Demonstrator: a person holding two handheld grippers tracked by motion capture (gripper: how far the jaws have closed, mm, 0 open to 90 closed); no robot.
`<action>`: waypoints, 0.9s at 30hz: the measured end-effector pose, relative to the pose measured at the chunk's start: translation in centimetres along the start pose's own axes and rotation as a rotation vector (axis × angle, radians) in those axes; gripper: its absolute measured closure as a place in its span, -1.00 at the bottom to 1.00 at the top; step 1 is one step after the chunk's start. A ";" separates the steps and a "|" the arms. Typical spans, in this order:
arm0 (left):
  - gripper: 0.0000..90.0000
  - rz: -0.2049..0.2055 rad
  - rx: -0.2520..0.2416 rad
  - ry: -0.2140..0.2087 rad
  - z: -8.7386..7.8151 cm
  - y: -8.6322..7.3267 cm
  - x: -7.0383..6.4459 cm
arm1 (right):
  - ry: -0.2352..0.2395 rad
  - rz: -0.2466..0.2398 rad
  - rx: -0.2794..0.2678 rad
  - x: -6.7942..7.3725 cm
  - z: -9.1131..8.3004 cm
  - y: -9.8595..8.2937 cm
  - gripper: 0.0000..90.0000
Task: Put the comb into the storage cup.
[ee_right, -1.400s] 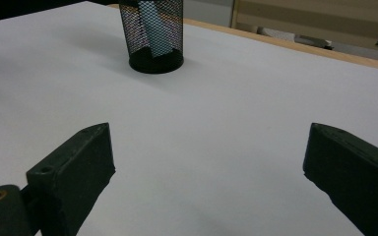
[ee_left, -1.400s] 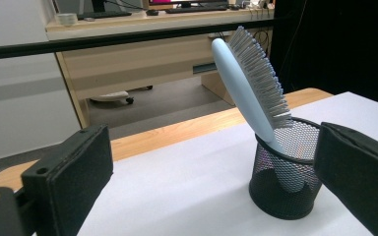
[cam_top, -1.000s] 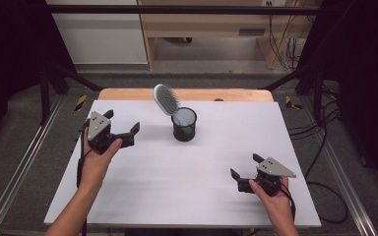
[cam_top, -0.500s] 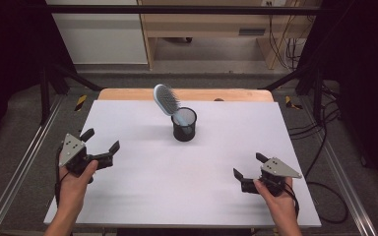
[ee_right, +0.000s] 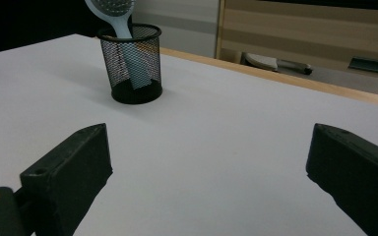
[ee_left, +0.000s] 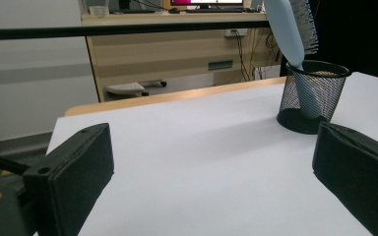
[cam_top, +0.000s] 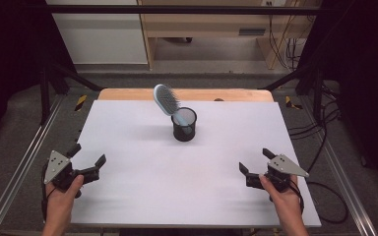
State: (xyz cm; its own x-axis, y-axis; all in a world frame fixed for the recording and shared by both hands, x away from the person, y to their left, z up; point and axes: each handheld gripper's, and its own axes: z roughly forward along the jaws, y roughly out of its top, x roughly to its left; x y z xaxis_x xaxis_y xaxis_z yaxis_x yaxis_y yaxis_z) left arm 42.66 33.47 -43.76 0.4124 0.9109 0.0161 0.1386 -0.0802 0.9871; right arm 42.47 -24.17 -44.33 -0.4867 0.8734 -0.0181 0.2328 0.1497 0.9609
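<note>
A black mesh cup (cam_top: 184, 125) stands near the back middle of the white table (cam_top: 142, 162). A light-blue hairbrush (cam_top: 166, 99) leans in it, handle down, bristle head up and tilted to the left. The cup (ee_left: 313, 96) and brush (ee_left: 291, 29) appear at the right of the left gripper view, and the cup (ee_right: 133, 63) with the brush (ee_right: 114, 14) at the upper left of the right gripper view. My left gripper (cam_top: 86, 154) is open at the table's front left edge, holding nothing. My right gripper (cam_top: 255, 161) is open at the front right, also holding nothing.
A wooden strip (cam_top: 187, 94) runs along the table's far edge. Metal frame rails (cam_top: 24, 162) flank both sides. Cables (cam_top: 325, 147) lie on the floor to the right. A wooden bench (cam_top: 206, 24) stands behind the table.
My left gripper has drawn back from the far left part of the table, level with the cup, to the front left edge. The right gripper stayed almost in place.
</note>
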 end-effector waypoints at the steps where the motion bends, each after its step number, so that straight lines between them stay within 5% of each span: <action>1: -0.95 0.004 0.000 -0.004 0.0 -0.1 -0.2 | 0.000 0.001 0.000 -0.1 -0.1 -0.1 -0.92; 16: -0.94 0.010 0.000 -0.080 0.0 -0.7 -3.2 | 0.008 -0.033 -0.034 -0.4 -0.8 -2.4 -0.92; 22: -0.94 -0.022 0.009 -0.121 -0.4 -1.3 -4.3 | 0.058 -0.064 -0.081 0.1 -0.8 -2.4 -0.92; 27: -0.94 -0.062 -0.001 -0.104 -0.7 -1.7 -4.2 | 0.087 -0.061 -0.098 0.5 -0.7 -2.3 -0.91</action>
State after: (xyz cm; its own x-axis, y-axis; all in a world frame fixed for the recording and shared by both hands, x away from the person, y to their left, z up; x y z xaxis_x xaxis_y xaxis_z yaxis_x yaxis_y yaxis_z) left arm 40.09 30.10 -45.39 0.4946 0.8669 -0.0616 0.1661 -0.0247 0.9858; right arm 41.16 -24.40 -46.33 -0.5697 0.8199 -0.0571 0.1193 0.1512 0.9813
